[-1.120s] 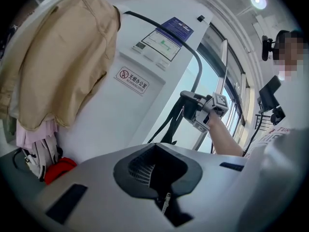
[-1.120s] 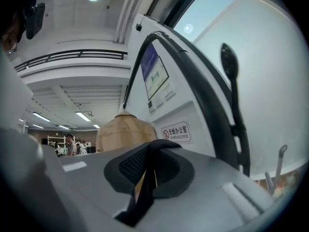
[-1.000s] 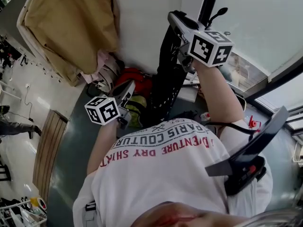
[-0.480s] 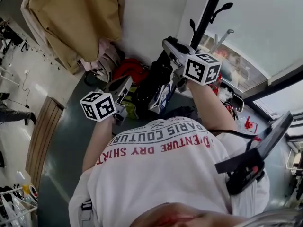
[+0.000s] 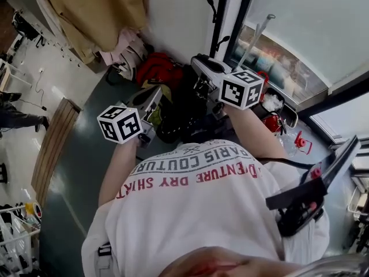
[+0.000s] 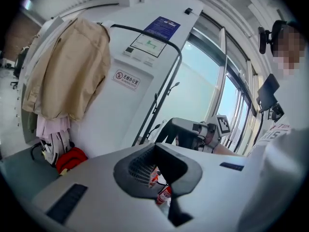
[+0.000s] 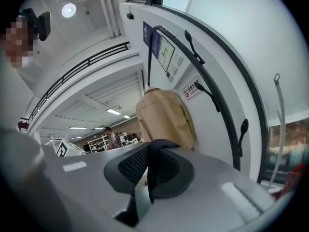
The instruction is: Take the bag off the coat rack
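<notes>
A black bag (image 5: 181, 111) hangs bunched under my right gripper (image 5: 199, 65), in front of my chest. In the right gripper view its black strap (image 7: 148, 178) runs between the jaws, and the right gripper (image 7: 150, 166) is shut on it. The black coat rack (image 5: 218, 22) stands just beyond against the white wall, and its curved tube and hooks (image 7: 212, 66) are bare near the bag. My left gripper (image 5: 151, 100) hovers left of the bag. Its jaws (image 6: 157, 175) stand a narrow gap apart with nothing between them.
A beige coat (image 5: 95, 10) hangs at the rack's left end over pink and white clothes. A red bag (image 5: 154, 68) lies on the floor below it. Red extinguishers (image 5: 271, 120) stand by the window on the right. A wooden bench (image 5: 55, 154) lies far left.
My right gripper has come down and away from the rack's hooks with the bag, which now hangs lower and bunched. The left gripper has barely moved.
</notes>
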